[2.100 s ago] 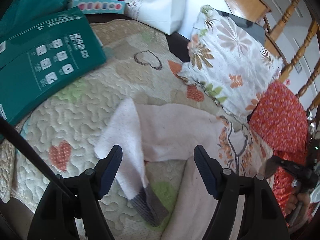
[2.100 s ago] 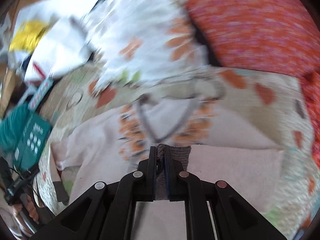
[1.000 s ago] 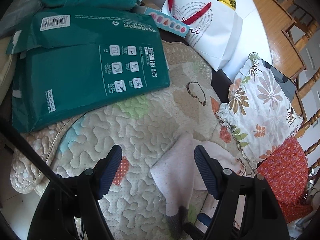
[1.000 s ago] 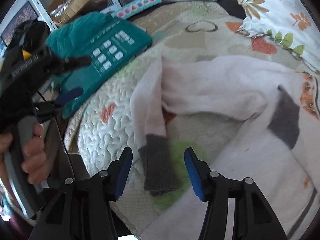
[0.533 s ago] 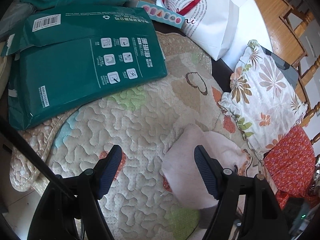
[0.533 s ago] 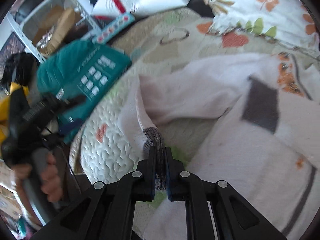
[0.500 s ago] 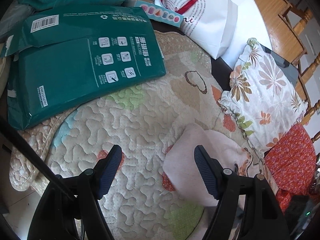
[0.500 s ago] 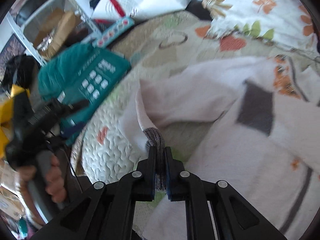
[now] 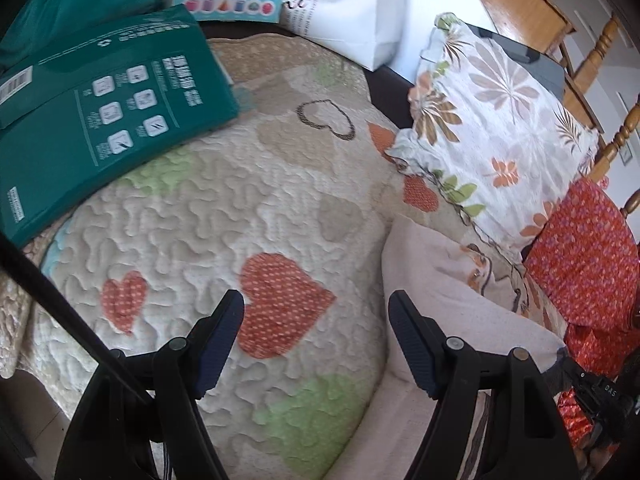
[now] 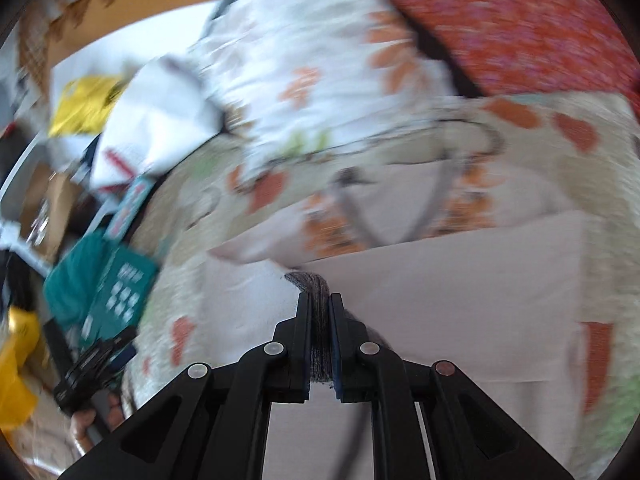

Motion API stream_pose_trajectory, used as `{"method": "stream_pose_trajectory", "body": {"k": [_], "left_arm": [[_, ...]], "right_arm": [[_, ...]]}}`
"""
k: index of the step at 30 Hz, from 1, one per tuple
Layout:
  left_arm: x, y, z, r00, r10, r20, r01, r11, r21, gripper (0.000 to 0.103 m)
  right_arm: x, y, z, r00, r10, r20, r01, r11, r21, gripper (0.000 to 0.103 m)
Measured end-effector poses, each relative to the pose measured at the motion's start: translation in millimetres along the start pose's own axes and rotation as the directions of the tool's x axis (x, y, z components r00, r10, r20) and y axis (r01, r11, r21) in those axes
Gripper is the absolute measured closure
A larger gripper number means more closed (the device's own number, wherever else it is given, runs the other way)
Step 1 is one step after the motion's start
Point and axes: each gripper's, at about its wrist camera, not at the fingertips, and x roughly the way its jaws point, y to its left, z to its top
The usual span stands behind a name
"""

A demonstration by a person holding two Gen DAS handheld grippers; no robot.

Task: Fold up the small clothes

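A pale pink garment (image 9: 448, 304) lies on the quilt, at the lower right of the left wrist view, partly folded over itself. My left gripper (image 9: 316, 320) is open and empty above the quilt, just left of the garment's edge. My right gripper (image 10: 319, 304) is shut on the garment's grey cuff (image 10: 310, 282) and holds it over the pink cloth (image 10: 460, 300). The right wrist view is blurred by motion.
The heart-patterned quilt (image 9: 224, 220) covers the surface. A green package (image 9: 96, 108) lies at the far left. A white paper bag (image 9: 344, 4) stands at the back. A leaf-print pillow (image 9: 496, 128) and a red pillow (image 9: 588, 248) lie at the right, before wooden chairs.
My right gripper closed on the grey cuff and carried it to the right across the garment, folding the sleeve over. My left gripper drifted nearer the quilt and stayed open.
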Motion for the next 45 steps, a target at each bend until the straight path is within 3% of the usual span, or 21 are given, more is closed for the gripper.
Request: {"method": "stream_pose_trajectory", "body": {"k": [5,8,16,18,20,23,29,30,32,33,35,37,39,40,43,45], "left_arm": [[9.5,-27.0,-7.8,1.0,-0.011,-0.026,0.012,0.999,0.052,0.029],[14.4,-40.4,-11.4,0.999,-0.012,-0.04,0.015,0.997,0.082,0.029],[23.8,-66.4,-19.0,0.997,-0.021,-0.069,0.031,0.988,0.149,0.029],[25.4,-67.9,-19.7,0.997,-0.023,-0.076,0.034,0.988,0.151,0.029],[26.7,-68.6,-20.1,0.997,-0.023,-0.08,0.035,0.987,0.154,0.029],[28.7,-69.9,-20.1,0.996,-0.028,-0.087,0.041,0.987,0.154,0.029],[34.7,-80.1,-26.5,0.994,-0.023,-0.104,0.041,0.983,0.179,0.029],[36.0,-82.1,-27.9,0.994,-0.02,-0.108,0.04,0.982,0.184,0.029],[38.4,-85.4,-30.0,0.993,-0.017,-0.113,0.038,0.981,0.192,0.029],[39.7,-87.1,-30.8,0.993,-0.015,-0.116,0.038,0.98,0.196,0.029],[41.7,-89.1,-31.1,0.993,-0.015,-0.119,0.038,0.979,0.199,0.029],[44.3,-90.8,-30.3,0.993,-0.016,-0.121,0.039,0.98,0.195,0.03],[48.5,-93.3,-29.6,0.992,-0.013,-0.123,0.037,0.981,0.19,0.029],[52.8,-96.3,-29.3,0.992,-0.011,-0.126,0.036,0.981,0.191,0.029],[67.3,-108.4,-31.9,0.99,-0.001,-0.14,0.034,0.971,0.236,0.029],[79.4,-118.4,-34.4,0.987,0.008,-0.162,0.039,0.959,0.282,0.029]], "right_arm": [[-17.2,-66.3,11.1,0.994,-0.109,0.018,0.107,0.99,0.092,0.094],[-15.7,-107.3,13.8,0.985,-0.172,-0.013,0.172,0.974,0.148,0.094],[-3.5,-151.8,12.5,0.947,-0.319,-0.038,0.321,0.934,0.159,0.091],[-13.0,-158.1,15.6,0.944,-0.331,0.0,0.324,0.925,0.199,0.087],[-29.6,-166.2,16.5,0.948,-0.316,0.035,0.298,0.923,0.244,0.063],[-42.3,-162.8,11.0,0.948,-0.314,0.059,0.296,0.933,0.204,0.059],[-25.6,-149.2,-14.8,0.97,-0.24,0.028,0.235,0.964,0.128,0.053],[-17.6,-147.9,-16.8,0.966,-0.26,0.01,0.257,0.959,0.118,0.053],[-1.1,-145.4,-15.2,0.948,-0.309,-0.07,0.314,0.947,0.073,0.095],[2.2,-142.5,-11.4,0.943,-0.319,-0.093,0.324,0.945,0.045,0.095],[-9.0,-137.9,1.1,0.963,-0.26,-0.071,0.263,0.963,0.052,0.095],[-27.8,-137.0,18.0,0.984,-0.179,-0.015,0.18,0.979,0.097,0.095],[-40.1,-144.2,31.9,0.989,-0.144,0.035,0.137,0.979,0.153,0.095],[-41.9,-150.7,38.2,0.983,-0.179,0.052,0.166,0.969,0.185,0.093],[-40.6,-174.7,39.5,0.949,-0.314,0.034,0.295,0.92,0.256,0.064],[-46.7,-184.5,23.8,0.959,-0.281,0.043,0.257,0.92,0.295,0.061]]}}
